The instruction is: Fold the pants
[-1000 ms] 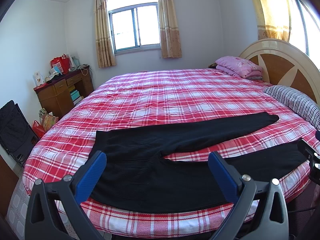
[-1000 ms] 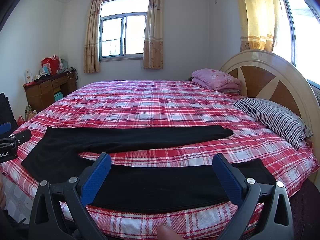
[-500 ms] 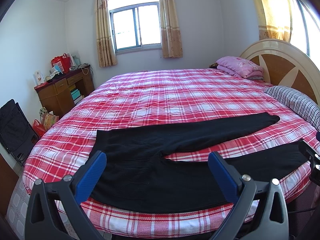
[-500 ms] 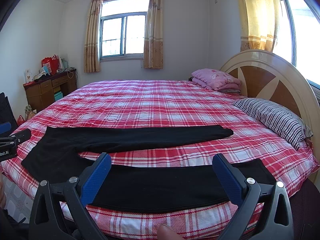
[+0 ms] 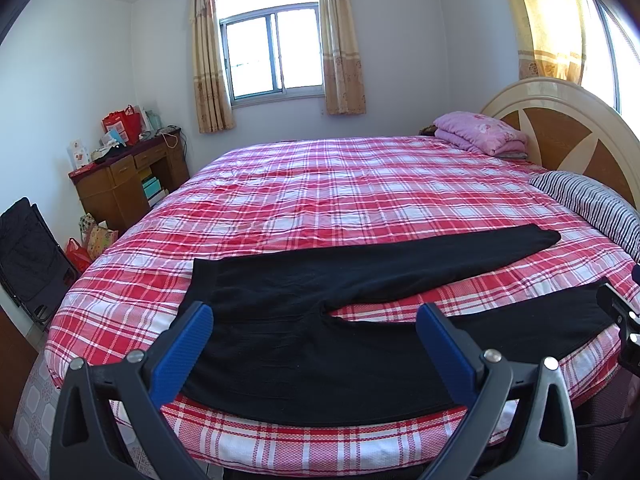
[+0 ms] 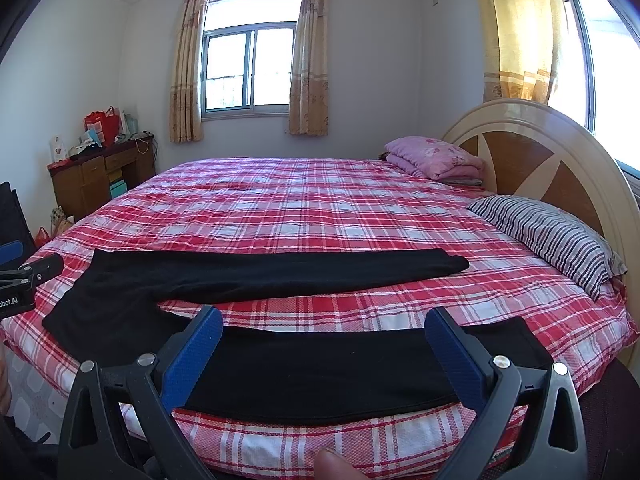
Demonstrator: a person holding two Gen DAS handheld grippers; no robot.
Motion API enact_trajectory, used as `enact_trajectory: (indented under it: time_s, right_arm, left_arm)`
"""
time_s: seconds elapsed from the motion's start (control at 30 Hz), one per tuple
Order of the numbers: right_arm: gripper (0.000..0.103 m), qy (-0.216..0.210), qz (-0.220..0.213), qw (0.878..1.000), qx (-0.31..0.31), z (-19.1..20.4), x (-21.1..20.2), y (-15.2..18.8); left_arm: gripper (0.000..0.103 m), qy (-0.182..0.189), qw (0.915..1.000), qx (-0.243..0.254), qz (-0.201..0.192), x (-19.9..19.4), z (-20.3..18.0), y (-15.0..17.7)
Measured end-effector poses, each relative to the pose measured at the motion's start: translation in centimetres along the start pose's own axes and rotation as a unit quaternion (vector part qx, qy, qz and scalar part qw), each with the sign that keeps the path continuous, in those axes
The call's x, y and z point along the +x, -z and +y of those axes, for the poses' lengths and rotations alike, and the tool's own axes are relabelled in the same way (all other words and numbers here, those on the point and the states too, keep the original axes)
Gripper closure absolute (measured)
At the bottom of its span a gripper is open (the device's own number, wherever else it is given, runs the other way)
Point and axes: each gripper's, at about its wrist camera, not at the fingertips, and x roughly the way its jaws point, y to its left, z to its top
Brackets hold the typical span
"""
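While both grippers, L point(image 5: 312, 332) & R point(image 6: 324, 336), hover spread wide w/ nothing held, pants point(image 5: 320, 320) lie flat, legs splayed, at near edge of bed point(image 5: 340, 200). Risk I see: thin cloth, so pinching sheet too, or dragging pants off edge.

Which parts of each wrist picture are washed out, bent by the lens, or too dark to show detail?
Left wrist view: the window blows out white, the bed bulges round, corners go black, and the black pants show hardly any folds. Right wrist view: glare floods the side window behind the yellow curtain, and the headboard curves strongly.
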Motion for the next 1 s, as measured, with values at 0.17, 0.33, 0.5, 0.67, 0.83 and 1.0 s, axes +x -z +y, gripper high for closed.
enact_trajectory:
  time_s: [0.17,0.33,0.5,0.67,0.83,1.0]
  right_arm:
    - [0.001,-0.002,0.004,1.000,-0.002,0.2,0.4,0.2]
    - [0.001,-0.016,0.003,1.000,-0.022,0.4,1.4,0.3]
    - [0.001,-0.036,0.008,0.999,-0.019,-1.0,4.2,0.2]
    - [0.001,-0.035,0.049,0.998,0.013,-3.4,9.6,0.5]
    - [0.001,-0.023,0.089,0.996,0.017,-5.3,14.0,0.6]
    - [0.001,0.001,0.108,0.994,0.016,-7.4,16.9,-0.9]
  left_arm:
    - [0.000,-0.002,1.0000,-0.002,0.004,0.4,0.3,0.2]
    - [0.000,-0.023,0.9997,0.004,-0.002,2.2,1.4,0.0]
    - [0.000,-0.079,0.9967,-0.020,0.006,7.6,8.1,-1.2]
    - [0.000,-0.095,0.9919,-0.053,0.066,16.2,15.6,-1.9]
    - [0.013,-0.098,0.9853,-0.060,0.127,23.1,19.1,-1.6]
    - [0.035,-0.077,0.9792,-0.075,0.172,28.1,19.9,-1.0]
